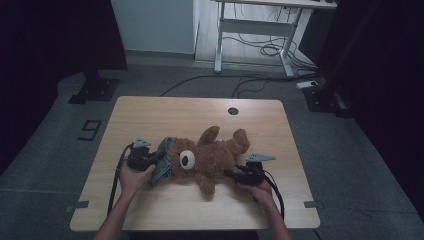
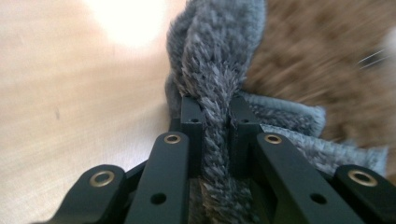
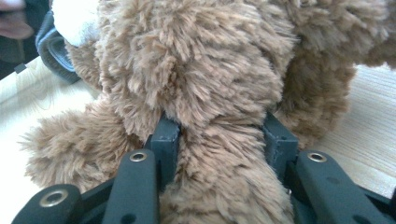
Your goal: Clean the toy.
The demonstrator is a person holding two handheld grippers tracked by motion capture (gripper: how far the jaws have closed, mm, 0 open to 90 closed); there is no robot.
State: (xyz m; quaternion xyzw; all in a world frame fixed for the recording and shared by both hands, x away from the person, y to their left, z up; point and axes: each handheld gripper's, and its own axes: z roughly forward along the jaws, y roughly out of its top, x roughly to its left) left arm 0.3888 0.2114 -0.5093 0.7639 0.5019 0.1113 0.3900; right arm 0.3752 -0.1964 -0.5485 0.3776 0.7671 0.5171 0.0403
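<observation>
The left gripper [image 1: 150, 162] is pinching a grey fleece hat [image 2: 212, 60] at the brown plush bear's [image 1: 210, 155] nine o'clock; the right gripper [image 1: 235, 175] is clamping a leg at four. Yanking risks the fleece slipping free.

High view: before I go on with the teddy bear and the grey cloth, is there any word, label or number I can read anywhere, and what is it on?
"9": a dark number marked on the grey floor, left of the table, at.
Teddy bear: no tag or label to be seen.
Grey cloth: no writing to be seen.
Nothing else readable.
</observation>
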